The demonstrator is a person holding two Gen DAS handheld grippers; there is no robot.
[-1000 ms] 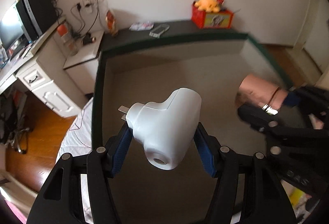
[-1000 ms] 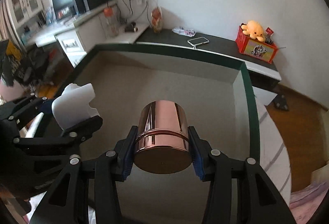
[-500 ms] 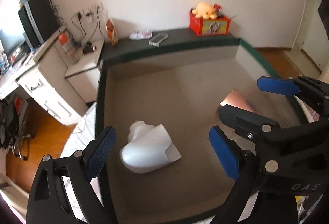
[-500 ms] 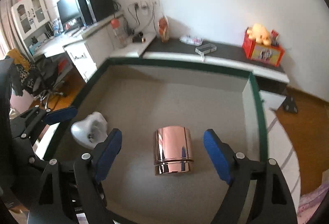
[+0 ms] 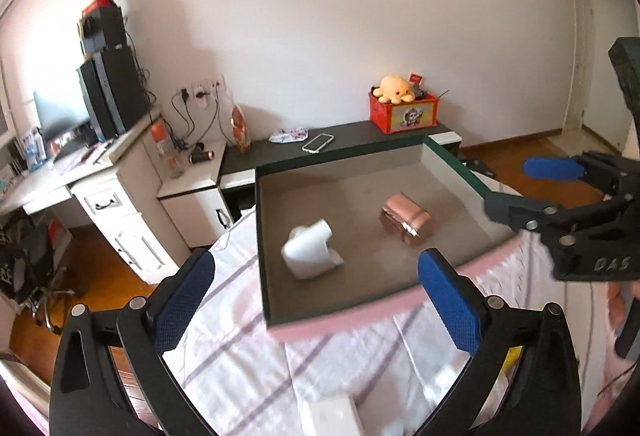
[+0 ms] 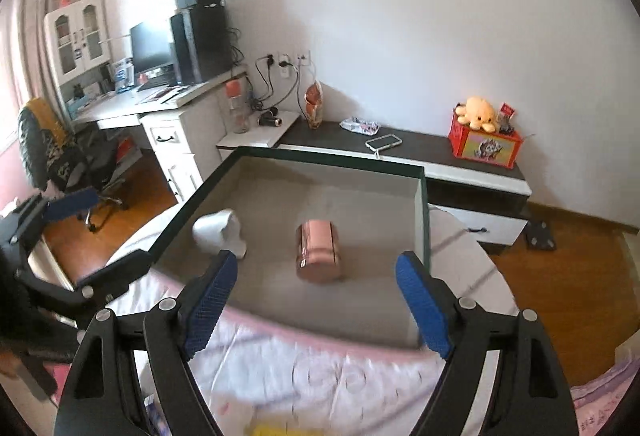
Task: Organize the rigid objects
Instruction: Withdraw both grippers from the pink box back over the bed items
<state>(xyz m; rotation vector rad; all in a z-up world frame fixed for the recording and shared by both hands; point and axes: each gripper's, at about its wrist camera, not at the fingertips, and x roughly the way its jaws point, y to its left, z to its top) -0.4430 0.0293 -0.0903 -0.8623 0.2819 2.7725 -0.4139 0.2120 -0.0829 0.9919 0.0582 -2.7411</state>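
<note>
A white plug adapter [image 5: 310, 251] lies in the left part of a shallow green-rimmed box [image 5: 259, 228] on the bed; it also shows in the right wrist view [image 6: 219, 232]. A copper-coloured cup [image 5: 407, 221] lies on its side in the middle of the box [image 6: 426, 220], seen too in the right wrist view [image 6: 318, 250]. My left gripper [image 5: 316, 304] is open and empty, held back above the bed in front of the box. My right gripper [image 6: 316, 302] is open and empty, also in front of the box.
The box sits on a pink and white striped bedsheet [image 5: 248, 348]. Behind it runs a dark shelf [image 6: 420, 150] with a phone [image 6: 383, 142] and a red box with a yellow plush [image 6: 484, 132]. A white desk [image 6: 168, 124] stands at the left. A white object [image 5: 332, 416] lies on the bed near me.
Both grippers opened and let go: the adapter and the cup now lie in the box. Both grippers have since pulled back and up, away from the box.
</note>
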